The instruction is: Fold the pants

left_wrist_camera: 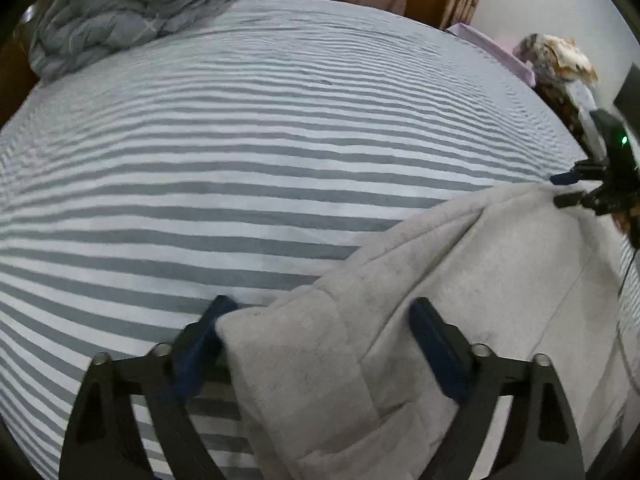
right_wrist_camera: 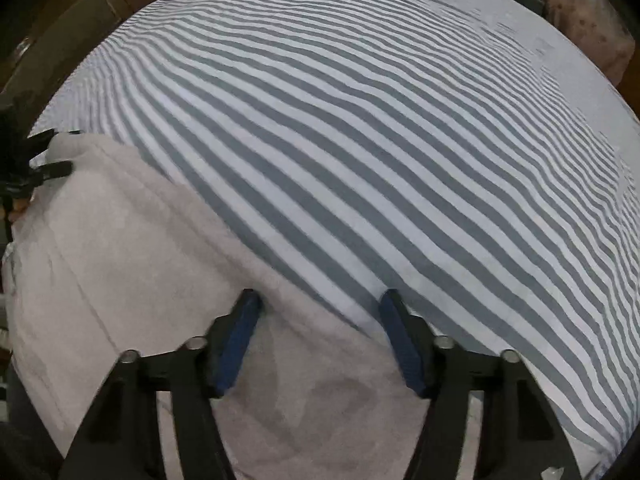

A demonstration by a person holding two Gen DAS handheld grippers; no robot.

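You see a grey-and-white striped bedsheet [left_wrist_camera: 240,168] filling most of both views. A crumpled grey quilt [left_wrist_camera: 120,8] sits at the upper left of the left wrist view, a lilac tray [left_wrist_camera: 496,50] at its upper right, and a patterned cloth bundle [left_wrist_camera: 556,58] beside that.

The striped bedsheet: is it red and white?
No, the bedsheet has grey and white stripes, and the pale fleecy pants lie on it.

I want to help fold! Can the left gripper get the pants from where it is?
Probably yes. The left gripper is open with an edge of the pants lying between its fingers on the bed. Nothing blocks it.
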